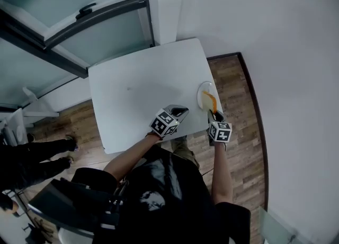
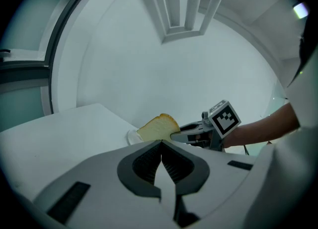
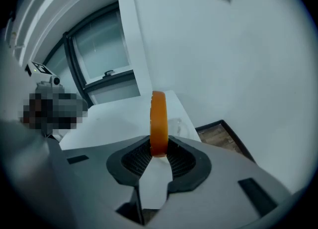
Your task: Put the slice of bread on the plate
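Note:
In the head view a small white plate (image 1: 202, 92) sits at the right edge of the white table (image 1: 137, 95). My right gripper (image 1: 214, 115) is shut on the slice of bread (image 1: 211, 101) and holds it on edge just above the plate's near side. The right gripper view shows the slice's orange crust (image 3: 159, 118) edge-on, standing upright between the pads of that gripper (image 3: 159, 149), with the plate (image 3: 183, 126) beyond. From the left gripper view the bread (image 2: 158, 127) is pale yellow, over the plate (image 2: 132, 136). My left gripper (image 1: 181, 111) is shut and empty, left of the plate.
A dark-framed window (image 1: 79, 15) lies beyond the table's far side. A white wall (image 1: 286, 52) runs close along the right, with a strip of wooden floor (image 1: 241, 110) between it and the table. A person's dark-clad legs (image 1: 37, 155) are at the left.

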A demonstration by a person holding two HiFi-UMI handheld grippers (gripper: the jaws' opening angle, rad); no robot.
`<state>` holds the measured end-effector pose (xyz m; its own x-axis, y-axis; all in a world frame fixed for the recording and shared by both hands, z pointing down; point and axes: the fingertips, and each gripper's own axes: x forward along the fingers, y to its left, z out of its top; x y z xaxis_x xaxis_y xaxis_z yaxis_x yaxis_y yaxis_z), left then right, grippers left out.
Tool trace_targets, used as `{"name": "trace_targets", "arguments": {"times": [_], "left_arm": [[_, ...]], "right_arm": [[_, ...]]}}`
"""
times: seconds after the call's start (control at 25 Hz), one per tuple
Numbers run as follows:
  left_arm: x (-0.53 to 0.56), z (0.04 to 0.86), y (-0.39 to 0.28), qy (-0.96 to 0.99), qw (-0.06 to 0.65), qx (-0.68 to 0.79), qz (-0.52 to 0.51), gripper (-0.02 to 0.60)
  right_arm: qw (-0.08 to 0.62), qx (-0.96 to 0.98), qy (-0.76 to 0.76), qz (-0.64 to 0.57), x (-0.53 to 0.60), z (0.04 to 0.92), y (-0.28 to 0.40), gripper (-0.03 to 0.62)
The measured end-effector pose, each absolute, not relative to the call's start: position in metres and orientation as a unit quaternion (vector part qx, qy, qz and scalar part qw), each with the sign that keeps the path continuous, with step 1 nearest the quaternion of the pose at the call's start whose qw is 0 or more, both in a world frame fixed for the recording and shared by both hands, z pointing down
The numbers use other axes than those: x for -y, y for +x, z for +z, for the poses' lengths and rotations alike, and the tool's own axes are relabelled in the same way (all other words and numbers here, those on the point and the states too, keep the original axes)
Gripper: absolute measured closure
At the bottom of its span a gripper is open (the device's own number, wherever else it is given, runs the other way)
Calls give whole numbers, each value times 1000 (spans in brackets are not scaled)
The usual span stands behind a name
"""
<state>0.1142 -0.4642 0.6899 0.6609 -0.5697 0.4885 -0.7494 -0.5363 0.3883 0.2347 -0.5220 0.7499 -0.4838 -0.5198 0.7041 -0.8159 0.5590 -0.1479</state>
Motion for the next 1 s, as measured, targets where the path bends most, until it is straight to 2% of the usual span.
{"name": "trace_targets", "arguments": {"times": [0.32, 0.6, 0.72, 0.92, 1.0], "left_arm": [[499, 715, 132, 845, 315, 399, 166, 577], [501, 721, 141, 834, 332, 410, 163, 577], [494, 727, 140, 826, 343, 416, 167, 577], [484, 731, 139, 818, 360, 419, 158, 577], [480, 733, 139, 818, 364, 417, 159, 577]], "right_arm": [[390, 831, 373, 137, 586, 751, 239, 503], [531, 787, 307, -67, 616, 772, 236, 503], [568, 764, 271, -142, 607, 782, 232, 503], [568, 786, 213, -122, 578, 801, 223, 501], [568, 794, 196, -90, 571, 805, 221, 468]]}}
